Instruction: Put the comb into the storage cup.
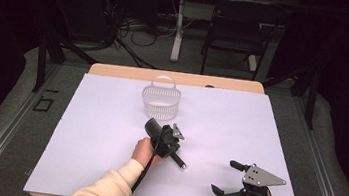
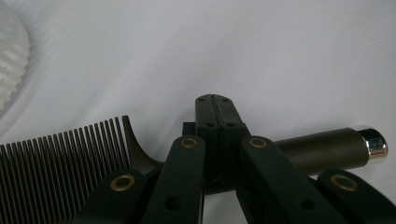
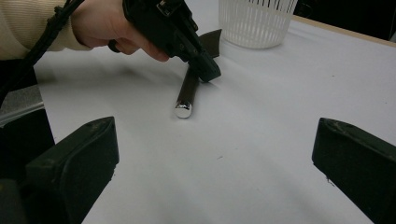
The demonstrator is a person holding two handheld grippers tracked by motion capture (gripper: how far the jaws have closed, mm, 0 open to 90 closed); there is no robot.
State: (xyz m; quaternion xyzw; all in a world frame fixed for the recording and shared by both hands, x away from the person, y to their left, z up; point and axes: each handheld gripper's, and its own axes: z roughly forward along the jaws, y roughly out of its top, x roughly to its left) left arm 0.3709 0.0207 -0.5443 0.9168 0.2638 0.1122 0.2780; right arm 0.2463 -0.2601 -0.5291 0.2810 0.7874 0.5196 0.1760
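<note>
Near the middle of the table (image 1: 82,132), a little toward its near edge, lies the black comb (image 2: 56,163) with its round handle and shiny end cap. Our left tongs (image 2: 215,103) are pressed together on it, pinching it where the teeth meet the handle. We think the pick-up step is in hand. Next we would lift the comb straight up and carry it to the white basket (image 1: 161,102), which stands just behind, toward the far edge. We must keep the pinch tight, since the long handle could tip.

Our right tongs (image 1: 227,177) wait spread wide near the near right corner, holding nothing.

The left gripper view shows the fine teeth up close. The high view shows how near the basket is.
</note>
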